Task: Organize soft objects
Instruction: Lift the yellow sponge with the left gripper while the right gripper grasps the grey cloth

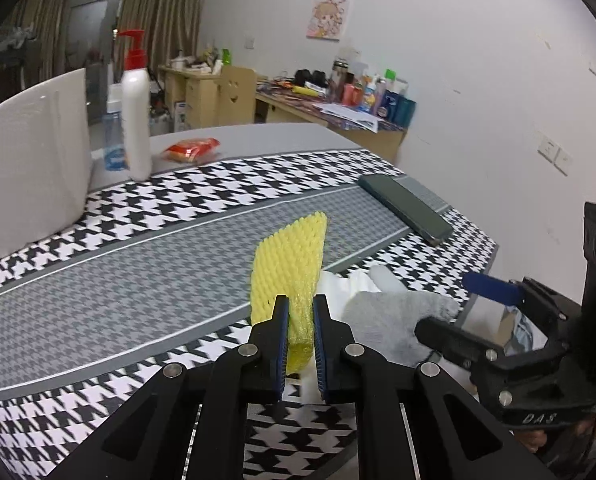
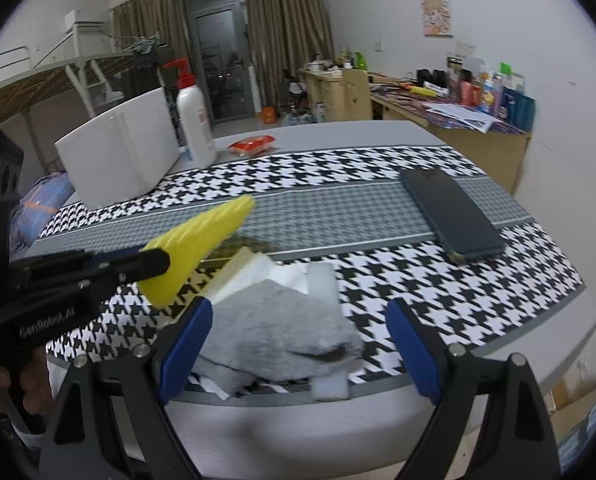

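**Yellow foam net lifted clear of the soft pile at the near edge**

The left tongs are clamped on the lower end of a yellow foam fruit net; the blue pads pinch it into a narrow waist, so the rest of the sleeve fans out above them and stands tilted away from the worktop; in the right wrist view the net hangs off the worktop, above its near left part, which suggests it is being carried off as one sorted item.

The right tongs stand wide apart, gripping nothing; they frame a grey fuzzy glove at the near edge of the worktop, probably lined up as the next thing to take.

The glove lies on top of white foam pieces, so the soft things sit gathered in one heap at the near edge; taking the light net first leaves the heavier glove to hold the foam down.

Hard things sit apart from the heap: a dark phone toward the right edge; a white pump bottle, a white box and a red packet along the far left side; judged from this, only the heap concerns the task.
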`<state>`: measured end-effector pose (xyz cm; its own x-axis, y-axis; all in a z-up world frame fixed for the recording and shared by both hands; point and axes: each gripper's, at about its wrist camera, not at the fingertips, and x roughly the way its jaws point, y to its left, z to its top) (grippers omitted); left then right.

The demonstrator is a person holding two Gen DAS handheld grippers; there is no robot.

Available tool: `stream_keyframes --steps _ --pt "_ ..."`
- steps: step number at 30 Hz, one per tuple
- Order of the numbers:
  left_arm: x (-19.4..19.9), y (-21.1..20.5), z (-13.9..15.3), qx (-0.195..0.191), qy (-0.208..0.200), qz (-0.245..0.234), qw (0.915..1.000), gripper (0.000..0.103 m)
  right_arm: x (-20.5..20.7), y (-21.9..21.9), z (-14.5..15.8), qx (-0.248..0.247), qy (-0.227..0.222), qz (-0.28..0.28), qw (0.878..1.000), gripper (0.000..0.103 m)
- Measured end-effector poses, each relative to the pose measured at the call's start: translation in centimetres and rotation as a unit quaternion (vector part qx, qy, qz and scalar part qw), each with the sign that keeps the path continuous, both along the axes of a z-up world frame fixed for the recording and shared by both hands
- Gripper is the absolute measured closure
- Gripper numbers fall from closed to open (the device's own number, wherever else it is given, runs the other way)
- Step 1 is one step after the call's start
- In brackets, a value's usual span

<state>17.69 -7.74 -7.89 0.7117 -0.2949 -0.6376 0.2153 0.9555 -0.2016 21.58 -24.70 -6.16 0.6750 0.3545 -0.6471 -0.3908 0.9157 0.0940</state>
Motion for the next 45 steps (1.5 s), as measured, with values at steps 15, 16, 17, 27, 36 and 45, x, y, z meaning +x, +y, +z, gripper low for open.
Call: stream_keyframes --steps 15,16,17,27,36,45 --pt "-0.1 1.2 -0.6 -0.001 0.008 0.014 0.9999 0.091 -0.3 3.0 -2.4 -0.033 0.019 0.045 0.998 0.012" --pt "-0.1 1.2 -0.6 -0.001 0.008 0.015 0.9999 0.091 -0.4 3.0 -2.5 -0.035 0.020 0.045 0.998 0.014" --pt "-0.1 1.2 -0.6 -0.001 0.008 0.016 0.9998 0.091 -0.4 3.1 -2.6 -0.039 0.020 0.046 0.998 0.019" --pt "0.0 1.0 -0.7 -0.001 0.011 0.013 0.9999 0.091 -0.7 3.5 -3.1 -0.097 0.000 0.053 0.994 0.051" --pt "-0.2 1.0 -0.6 -0.001 0.009 0.015 0.9999 0.091 -1.0 3.8 -2.7 -0.086 0.002 0.070 0.994 0.080" --pt "-0.7 1.9 0.0 -0.003 0.001 0.026 0.9997 0.091 -0.7 2.7 -0.8 -0.027 0.010 0.075 0.997 0.087"
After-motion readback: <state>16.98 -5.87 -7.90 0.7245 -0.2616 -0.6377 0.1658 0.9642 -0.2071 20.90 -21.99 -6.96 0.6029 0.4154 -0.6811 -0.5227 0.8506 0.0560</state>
